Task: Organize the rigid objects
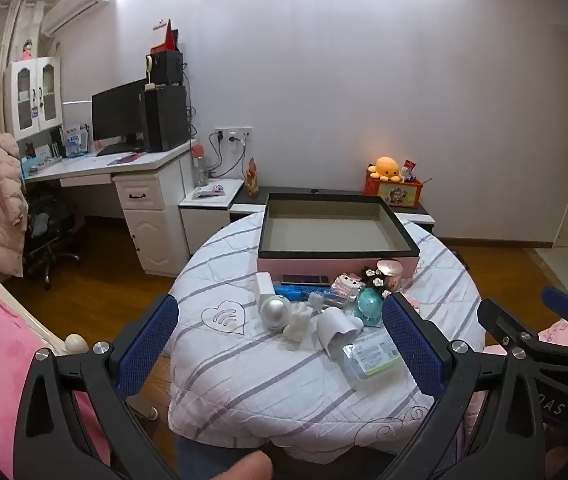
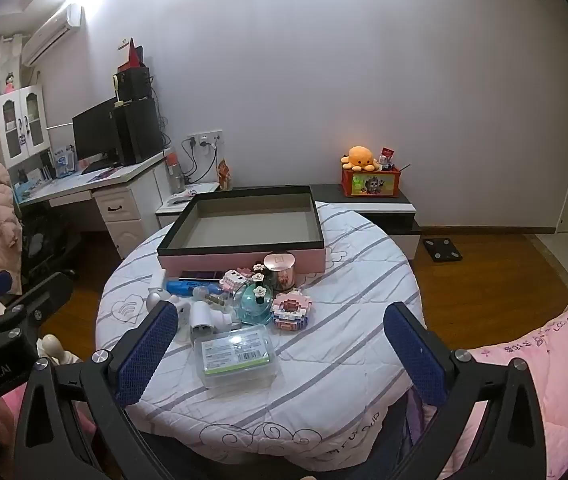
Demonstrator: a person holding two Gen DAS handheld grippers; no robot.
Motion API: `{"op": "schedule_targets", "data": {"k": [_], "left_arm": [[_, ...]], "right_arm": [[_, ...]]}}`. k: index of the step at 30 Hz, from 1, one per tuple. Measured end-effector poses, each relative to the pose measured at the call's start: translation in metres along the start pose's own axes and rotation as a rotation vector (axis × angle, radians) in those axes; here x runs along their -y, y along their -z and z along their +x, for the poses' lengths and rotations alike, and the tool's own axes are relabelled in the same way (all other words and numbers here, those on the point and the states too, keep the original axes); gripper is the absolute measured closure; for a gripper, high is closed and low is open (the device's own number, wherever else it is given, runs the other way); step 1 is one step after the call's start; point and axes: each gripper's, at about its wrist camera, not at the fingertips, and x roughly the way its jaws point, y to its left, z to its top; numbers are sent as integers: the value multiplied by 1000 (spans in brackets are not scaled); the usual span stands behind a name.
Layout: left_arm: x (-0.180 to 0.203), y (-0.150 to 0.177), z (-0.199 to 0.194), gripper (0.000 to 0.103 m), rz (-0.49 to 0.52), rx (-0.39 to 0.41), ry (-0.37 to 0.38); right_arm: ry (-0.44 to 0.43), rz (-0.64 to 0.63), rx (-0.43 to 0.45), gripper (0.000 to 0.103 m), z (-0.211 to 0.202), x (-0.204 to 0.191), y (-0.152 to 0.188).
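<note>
A pink box with a black rim (image 1: 335,258) (image 2: 244,258) sits open and empty at the far side of a round quilt-covered table (image 1: 244,380) (image 2: 323,360). In front of it lies a cluster of small items: a silver ball (image 1: 275,312), a white figurine (image 1: 297,324), a blue tube (image 2: 184,287), a teal globe (image 2: 252,305), a pink brick model (image 2: 291,311), a candle jar (image 2: 282,270) and a clear plastic case with a green label (image 2: 238,356) (image 1: 375,358). My left gripper (image 1: 280,354) and right gripper (image 2: 280,350) are both open and empty, held above the near side of the table.
A white desk (image 1: 124,168) with a monitor and speakers stands at the left. A low black-and-white cabinet (image 2: 383,204) behind the table carries an orange box with a plush octopus (image 2: 359,158). Pink bedding (image 2: 543,360) lies at the right, wooden floor around the table.
</note>
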Motion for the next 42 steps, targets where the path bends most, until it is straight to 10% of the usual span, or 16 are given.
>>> {"op": "schedule_targets", "data": {"k": [42], "left_arm": [[-3, -1, -16, 0, -9, 68, -31]], "right_arm": [[10, -21, 89, 0, -20, -12, -4]]}}
